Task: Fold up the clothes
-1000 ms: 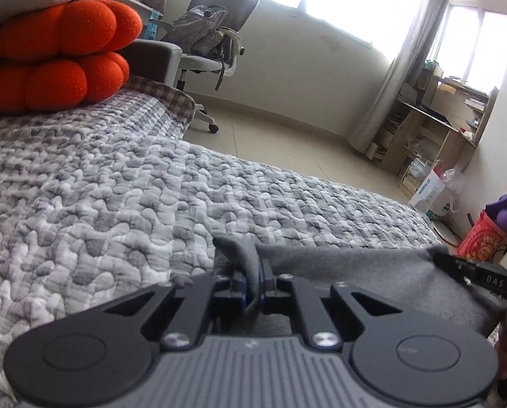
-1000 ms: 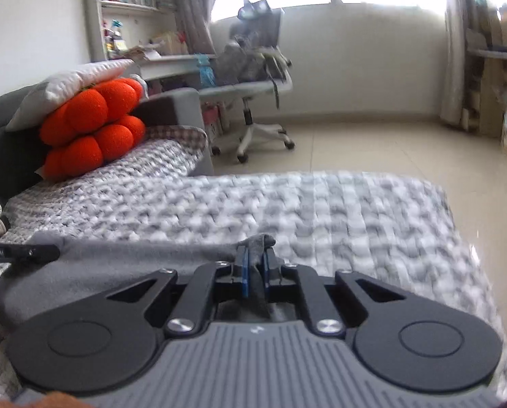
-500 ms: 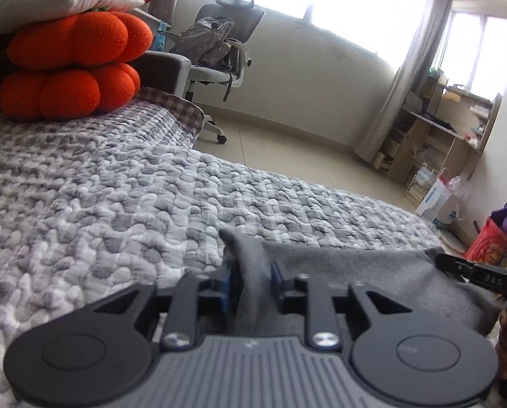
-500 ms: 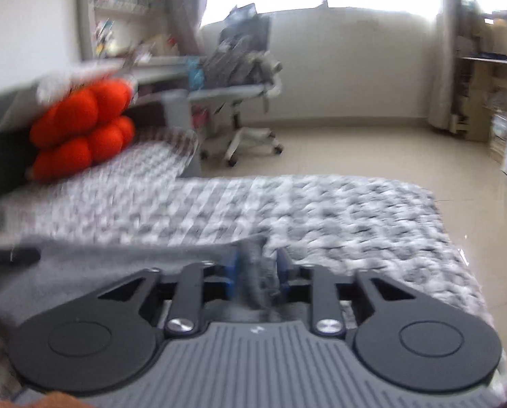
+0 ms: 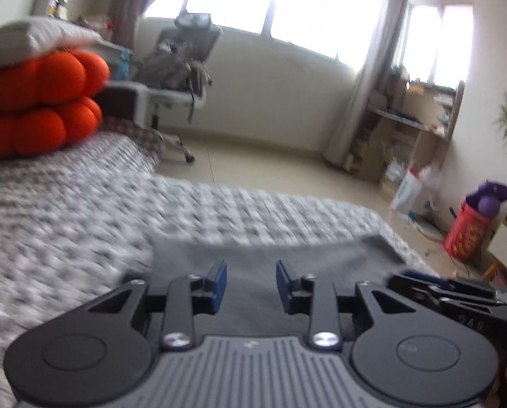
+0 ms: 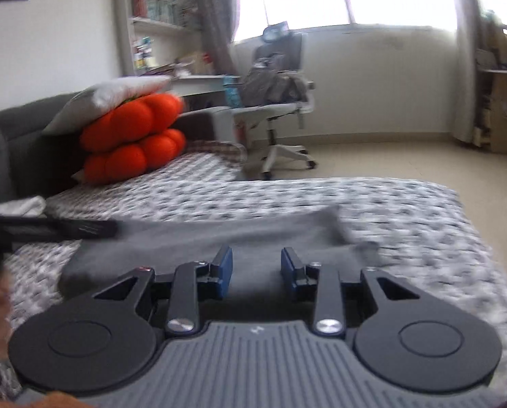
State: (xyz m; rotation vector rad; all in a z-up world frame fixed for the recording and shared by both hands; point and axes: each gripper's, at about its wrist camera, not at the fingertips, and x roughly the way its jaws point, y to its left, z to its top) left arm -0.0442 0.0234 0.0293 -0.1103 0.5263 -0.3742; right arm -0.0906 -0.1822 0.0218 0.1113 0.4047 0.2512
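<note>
Fingers of my left gripper (image 5: 251, 285) and right gripper (image 6: 256, 272) stood spread wide, gripping nothing; the grey garment (image 6: 219, 238) lay flat beneath both on the quilted bedspread (image 6: 406, 224); orange cushions (image 5: 39, 102) sat at ten o'clock.

Little legible text. Right gripper (image 5: 457, 292), seen at right edge of left wrist view, carries embossed characters on black body, roughly "DAS", partly blurred. Red bucket (image 5: 466, 234) on floor bears yellow print, unreadable. Small pale logo mark on grey ribbed housing (image 6: 257, 330) in right wrist view, no letters discernible.
</note>
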